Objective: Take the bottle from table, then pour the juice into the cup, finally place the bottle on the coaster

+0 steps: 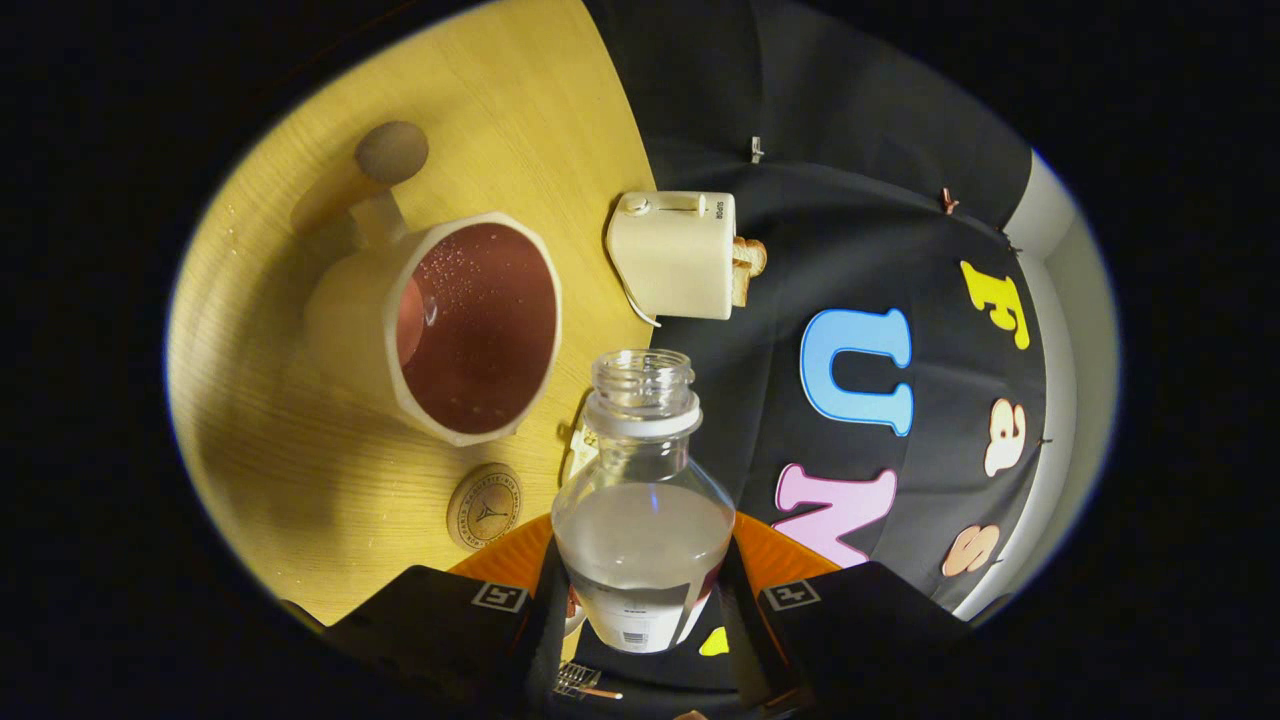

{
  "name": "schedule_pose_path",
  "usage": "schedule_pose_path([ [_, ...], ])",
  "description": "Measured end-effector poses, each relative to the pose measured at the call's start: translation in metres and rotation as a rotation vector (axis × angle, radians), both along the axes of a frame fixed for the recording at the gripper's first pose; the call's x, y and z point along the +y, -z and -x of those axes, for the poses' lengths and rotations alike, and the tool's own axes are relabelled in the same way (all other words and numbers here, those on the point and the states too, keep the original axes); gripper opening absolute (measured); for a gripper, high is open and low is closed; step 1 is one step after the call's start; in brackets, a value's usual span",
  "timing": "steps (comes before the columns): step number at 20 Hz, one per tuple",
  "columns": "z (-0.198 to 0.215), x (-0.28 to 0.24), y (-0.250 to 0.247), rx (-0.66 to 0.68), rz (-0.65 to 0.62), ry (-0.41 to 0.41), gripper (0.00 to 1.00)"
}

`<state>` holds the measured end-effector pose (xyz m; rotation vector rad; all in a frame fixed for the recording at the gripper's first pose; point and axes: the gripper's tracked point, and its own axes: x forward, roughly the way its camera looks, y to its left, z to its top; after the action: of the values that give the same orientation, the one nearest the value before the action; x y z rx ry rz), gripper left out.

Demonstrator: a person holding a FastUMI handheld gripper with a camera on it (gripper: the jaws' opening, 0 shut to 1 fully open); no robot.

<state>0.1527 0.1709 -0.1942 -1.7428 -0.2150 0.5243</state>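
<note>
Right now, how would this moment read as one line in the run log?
gripper: shut on bottle | bottle: uncapped, part full, tilted | cup: holds dark red juice, beyond fingers | coaster: bare, beside cup

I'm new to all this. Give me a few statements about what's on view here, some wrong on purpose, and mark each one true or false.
1. The hand-held gripper holds a bottle between its fingers. True.
2. The bottle still has its cap on. False: its mouth is open, with no cap.
3. The cup holds dark reddish liquid. True.
4. The bottle stands on the coaster. False: the coaster lies bare on the table, beside the gripped bottle.
5. A pale toaster with bread in it stands beyond the bottle. True.
</note>
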Motion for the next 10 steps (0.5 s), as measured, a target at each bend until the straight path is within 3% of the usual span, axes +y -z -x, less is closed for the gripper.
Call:
schedule_pose_path([
  [10, -0.0079, 0.0000, 0.0063, -0.029, 0.143, -0.013, 0.70],
])
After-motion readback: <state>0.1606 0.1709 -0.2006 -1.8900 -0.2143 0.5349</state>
